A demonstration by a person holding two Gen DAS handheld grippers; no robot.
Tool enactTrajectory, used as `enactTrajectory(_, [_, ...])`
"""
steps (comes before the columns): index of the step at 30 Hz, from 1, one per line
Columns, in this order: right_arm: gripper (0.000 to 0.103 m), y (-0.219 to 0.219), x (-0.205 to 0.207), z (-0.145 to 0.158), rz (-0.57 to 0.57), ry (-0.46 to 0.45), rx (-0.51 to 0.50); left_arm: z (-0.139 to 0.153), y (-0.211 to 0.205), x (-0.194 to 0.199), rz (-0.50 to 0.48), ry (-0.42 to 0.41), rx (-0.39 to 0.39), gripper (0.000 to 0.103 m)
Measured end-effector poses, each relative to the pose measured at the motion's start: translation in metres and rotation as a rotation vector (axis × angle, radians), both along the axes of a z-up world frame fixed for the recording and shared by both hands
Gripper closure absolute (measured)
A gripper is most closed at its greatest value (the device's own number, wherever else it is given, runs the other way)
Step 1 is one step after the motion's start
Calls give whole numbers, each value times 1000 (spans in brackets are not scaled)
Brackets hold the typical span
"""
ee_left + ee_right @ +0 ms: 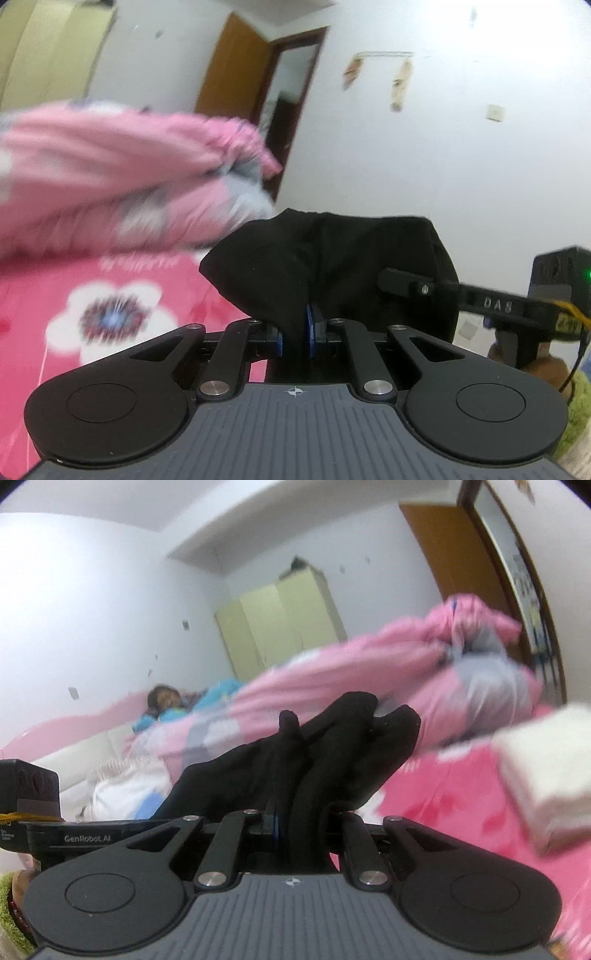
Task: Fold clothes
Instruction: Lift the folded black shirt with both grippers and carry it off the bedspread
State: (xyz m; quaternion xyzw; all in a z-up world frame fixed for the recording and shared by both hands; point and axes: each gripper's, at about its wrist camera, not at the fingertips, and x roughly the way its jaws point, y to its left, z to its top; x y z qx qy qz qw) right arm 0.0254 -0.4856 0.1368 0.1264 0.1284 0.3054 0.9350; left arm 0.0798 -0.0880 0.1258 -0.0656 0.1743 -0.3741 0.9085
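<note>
A black garment (332, 258) hangs bunched between both grippers, lifted above the bed. My left gripper (295, 328) is shut on it, the cloth pinched between the blue pads (309, 328). In the left wrist view, the right gripper (388, 278) reaches in from the right and its tip is buried in the same cloth. In the right wrist view, the black garment (317, 753) rises in folds from my right gripper (301, 827), which is shut on it. The left gripper's housing (33, 790) shows at the left edge there.
Below lies a pink bedsheet (110, 317) with white flowers, and a rumpled pink quilt (332, 686) is heaped behind it. A white folded item (546, 775) sits on the bed at the right. A figure in blue (166, 705) lies by the headboard. Wardrobe (280, 620) and door (240, 74) stand beyond.
</note>
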Motion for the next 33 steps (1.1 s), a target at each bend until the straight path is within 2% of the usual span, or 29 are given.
enactTrajectory(6, [90, -52, 19, 60, -99, -134, -33, 42, -63, 25, -73, -121, -14, 93])
enactTrajectory(11, [90, -95, 43, 92, -209, -207, -79, 59, -120, 65, -139, -117, -56, 93])
enactTrajectory(17, [90, -137, 77, 104, -296, -240, -126, 63, -182, 103, -194, -115, -59, 93])
enactTrajectory(25, [90, -181, 138, 89, -335, -219, -117, 46, -235, 153, -223, -91, -50, 93])
enactTrajectory(33, [90, -212, 187, 57, -331, -174, -82, 26, -257, 189, -200, -40, -23, 93])
